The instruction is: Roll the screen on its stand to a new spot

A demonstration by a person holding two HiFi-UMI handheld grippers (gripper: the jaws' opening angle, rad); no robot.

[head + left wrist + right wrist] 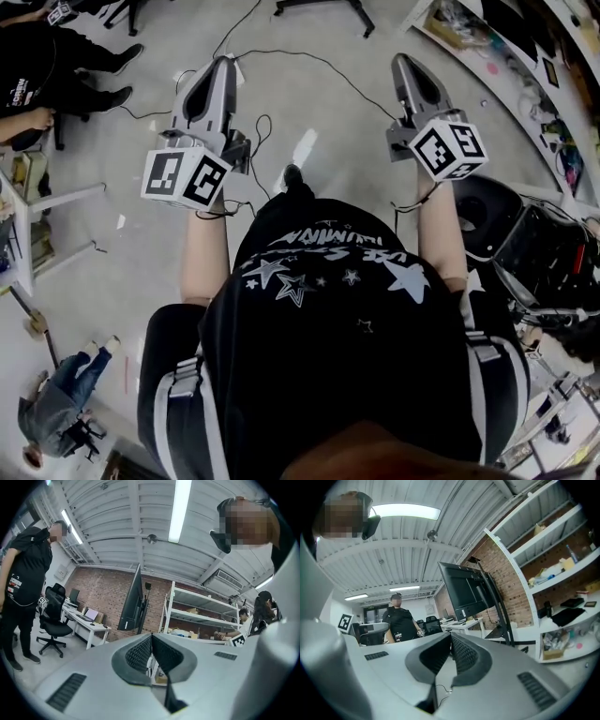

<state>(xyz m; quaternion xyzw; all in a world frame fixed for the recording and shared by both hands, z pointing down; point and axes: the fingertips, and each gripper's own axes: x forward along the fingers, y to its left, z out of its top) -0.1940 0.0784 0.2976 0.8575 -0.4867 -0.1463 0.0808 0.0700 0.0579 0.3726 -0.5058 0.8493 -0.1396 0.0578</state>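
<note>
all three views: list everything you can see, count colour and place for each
screen: 1, black, on its stand in front of the brick wall
shelving unit: 1, white, beside the screen against the same wall
desk: 1, white, on the screen's other side
office chair: 1, black, at the desk
cable: 1, black, trailing over the grey floor ahead of the grippers
bystander: 1, black shirt, standing near the chair
ceiling lights: several strips, white, overhead
left gripper: 1, grey with a black-and-white marker cube, fingers together, nothing between them
right gripper: 1, grey with a marker cube, fingers together, nothing between them
</note>
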